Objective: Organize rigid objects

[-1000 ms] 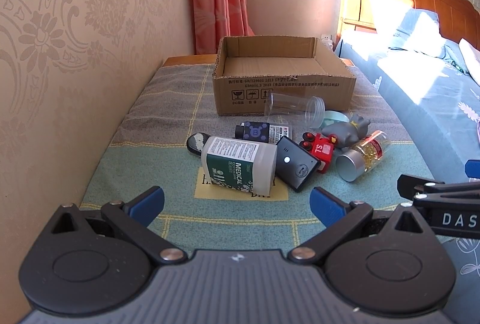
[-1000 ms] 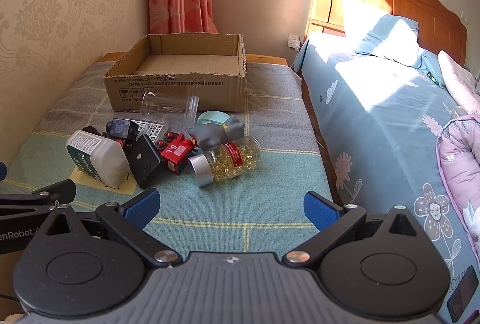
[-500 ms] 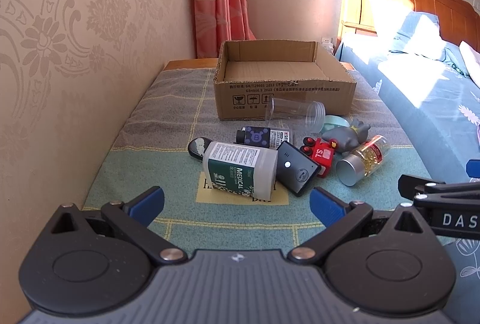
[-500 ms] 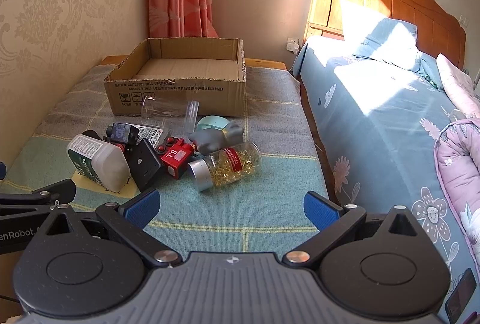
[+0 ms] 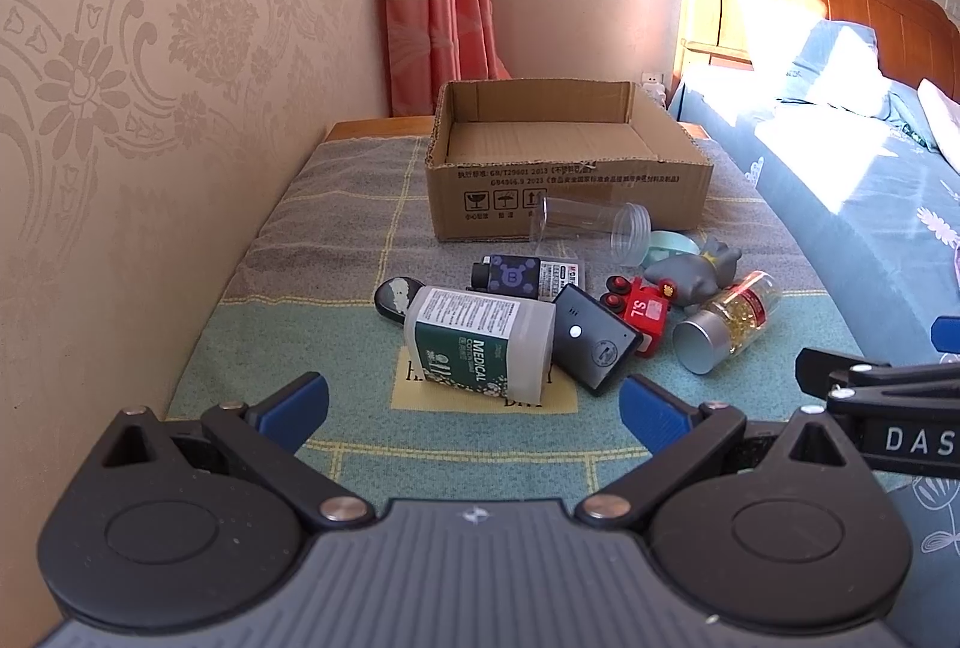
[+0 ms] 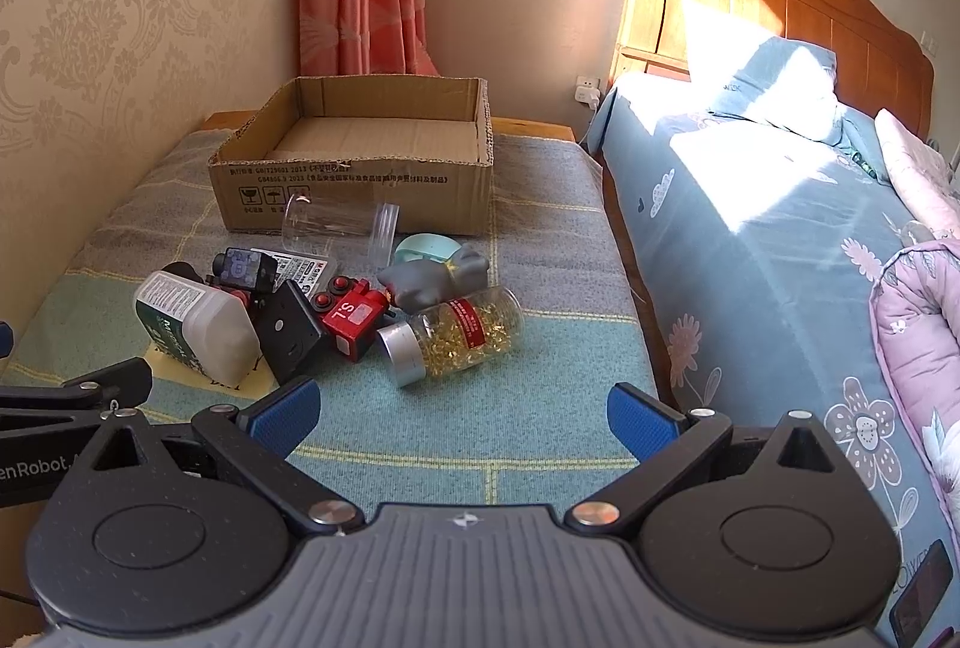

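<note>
Hovering short of the pile, your left tool (image 5: 474, 402) and right tool (image 6: 459, 417) are both released, fingers spread wide, nothing between them.

- Nearest target for the left tool: white medical bottle (image 5: 480, 342), lying on its side at the near left of the pile. The black remote (image 5: 591, 339) leans against its right end, so lifting the bottle will likely tip the remote.
- Nearest for the right tool: pill jar (image 6: 459, 333), on its side, silver cap toward you. Grip across the barrel, not the cap; round glass may roll.
- Red toy (image 6: 354, 315), grey figure (image 6: 432, 279) and clear tube (image 5: 591, 222) lie farther back.
- The cardboard box (image 5: 567, 180) sits open at the far end of the table (image 5: 354, 444) and appears empty. Judged: no item placed yet.
</note>
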`<state>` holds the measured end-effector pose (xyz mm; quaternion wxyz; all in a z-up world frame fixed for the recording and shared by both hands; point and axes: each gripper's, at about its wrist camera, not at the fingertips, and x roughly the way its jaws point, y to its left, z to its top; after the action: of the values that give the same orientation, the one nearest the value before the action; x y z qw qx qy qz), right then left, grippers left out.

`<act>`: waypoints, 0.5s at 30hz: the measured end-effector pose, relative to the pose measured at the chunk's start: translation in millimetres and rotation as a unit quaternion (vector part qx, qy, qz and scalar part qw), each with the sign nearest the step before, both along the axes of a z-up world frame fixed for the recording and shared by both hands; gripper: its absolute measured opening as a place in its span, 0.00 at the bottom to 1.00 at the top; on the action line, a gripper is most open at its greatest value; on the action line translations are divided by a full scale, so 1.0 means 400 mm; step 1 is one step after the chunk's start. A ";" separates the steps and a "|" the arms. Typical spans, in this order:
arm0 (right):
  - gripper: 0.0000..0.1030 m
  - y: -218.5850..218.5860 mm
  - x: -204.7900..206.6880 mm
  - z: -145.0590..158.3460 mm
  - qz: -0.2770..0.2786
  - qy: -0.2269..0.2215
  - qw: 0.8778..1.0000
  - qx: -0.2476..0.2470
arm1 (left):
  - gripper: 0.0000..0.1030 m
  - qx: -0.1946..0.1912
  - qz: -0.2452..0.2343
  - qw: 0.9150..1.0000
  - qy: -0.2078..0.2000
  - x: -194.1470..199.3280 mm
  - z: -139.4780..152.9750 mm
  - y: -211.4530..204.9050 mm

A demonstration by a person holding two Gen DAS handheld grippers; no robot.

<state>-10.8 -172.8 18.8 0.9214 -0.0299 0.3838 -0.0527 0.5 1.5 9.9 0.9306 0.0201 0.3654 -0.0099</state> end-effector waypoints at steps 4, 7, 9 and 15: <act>1.00 0.000 0.009 0.003 0.004 -0.004 1.000 -0.004 | 0.99 0.000 -0.007 1.000 -0.001 0.013 0.001 -0.002; 1.00 -0.003 0.021 0.003 0.011 -0.006 1.000 -0.006 | 0.99 -0.004 -0.015 1.000 0.001 0.027 -0.002 -0.003; 1.00 -0.010 0.029 0.002 0.017 -0.010 1.000 -0.001 | 0.99 -0.004 -0.020 1.000 0.003 0.033 -0.005 -0.004; 1.00 -0.036 0.053 -0.022 0.037 -0.011 0.999 0.016 | 0.99 0.004 -0.024 1.000 0.012 0.080 -0.026 0.003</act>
<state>10.2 -187.1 9.9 0.9272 -0.0289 0.3732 -0.0133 32.3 2.8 -0.3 0.9257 0.0328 0.3756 -0.0313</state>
